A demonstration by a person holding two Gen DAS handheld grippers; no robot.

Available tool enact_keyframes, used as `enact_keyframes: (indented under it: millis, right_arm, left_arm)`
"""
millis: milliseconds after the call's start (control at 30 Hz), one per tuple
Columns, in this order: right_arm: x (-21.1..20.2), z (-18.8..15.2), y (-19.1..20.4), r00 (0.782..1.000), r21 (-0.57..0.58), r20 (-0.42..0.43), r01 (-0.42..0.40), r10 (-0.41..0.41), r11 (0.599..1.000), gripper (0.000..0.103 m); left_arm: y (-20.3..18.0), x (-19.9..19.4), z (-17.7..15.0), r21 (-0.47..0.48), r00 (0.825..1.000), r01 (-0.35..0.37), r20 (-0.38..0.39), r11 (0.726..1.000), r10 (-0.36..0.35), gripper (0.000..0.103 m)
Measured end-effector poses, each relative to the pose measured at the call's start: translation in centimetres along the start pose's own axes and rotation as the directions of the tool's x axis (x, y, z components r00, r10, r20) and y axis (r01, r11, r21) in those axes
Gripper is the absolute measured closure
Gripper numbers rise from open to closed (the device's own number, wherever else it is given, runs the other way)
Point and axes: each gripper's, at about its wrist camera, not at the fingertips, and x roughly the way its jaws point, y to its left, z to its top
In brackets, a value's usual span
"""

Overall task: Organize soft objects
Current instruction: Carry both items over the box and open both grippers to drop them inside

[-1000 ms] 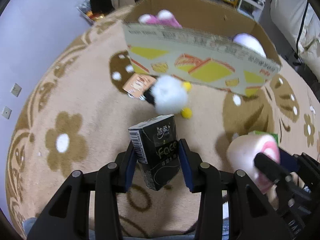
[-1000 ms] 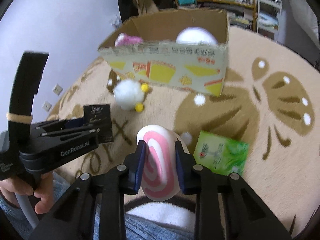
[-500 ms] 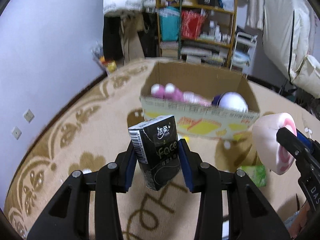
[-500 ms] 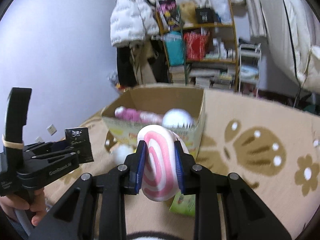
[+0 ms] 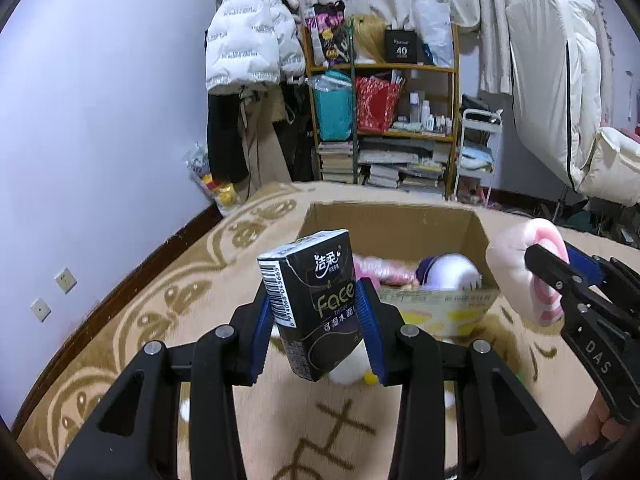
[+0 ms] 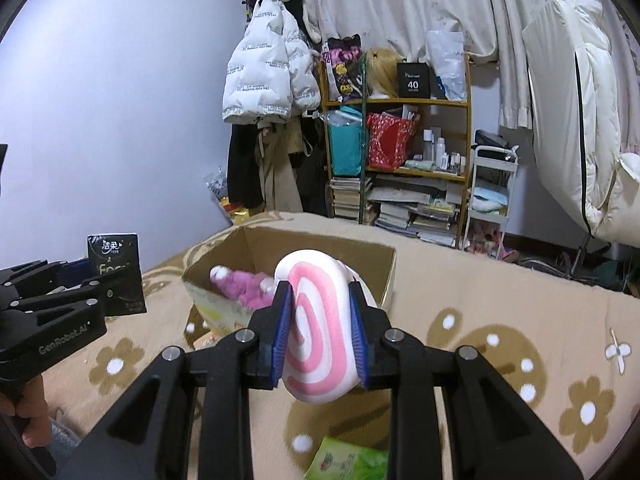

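The left gripper (image 5: 316, 312) is clamped on a glossy black tissue pack (image 5: 310, 300), a tilted rectangular block held in the air before the open cardboard box (image 5: 390, 220). The right gripper (image 6: 318, 332) squeezes a plump, squashy white cushion with pink spiral stripes (image 6: 316, 336), aloft near the box. Inside the box lie a fuzzy pink plush (image 6: 244, 286) and a rounded white plush (image 5: 450, 274). A crinkly green packet (image 6: 346, 460) lies on the beige flowered carpet (image 6: 500, 320)
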Motion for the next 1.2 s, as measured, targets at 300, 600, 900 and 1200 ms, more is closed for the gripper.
enact_keyframes:
  millis: [300,600,900,1200]
  right_arm:
    - [1.6,1.6,-0.3,0.999,-0.01,0.019,-0.035,0.035,0.999,0.074]
    - [3.7,3.2,-0.8,0.997,-0.024,0.037,-0.06,0.061,0.998,0.074]
    - [7.1,2.5,-2.4,0.996,0.012,0.006,-0.085,0.085,0.996,0.074]
    - [9.5,1.0,-3.2,0.987,0.031,-0.033,-0.159,0.16,0.987,0.073]
  left_arm:
    - [-1.2,1.6,3.2,0.027,0.997,0.011,0.07,1.0,-0.013,0.064]
    - [-1.8,5.0,4.7,0.064,0.997,0.004,0.073,0.998,-0.009,0.064]
    - [-2.5,8.9,4.3,0.059,0.998,0.053,0.019,0.997,-0.054,0.064]
    - [-3.2,11.2,3.6,0.068,0.995,0.1,-0.036,0.993,-0.098,0.063]
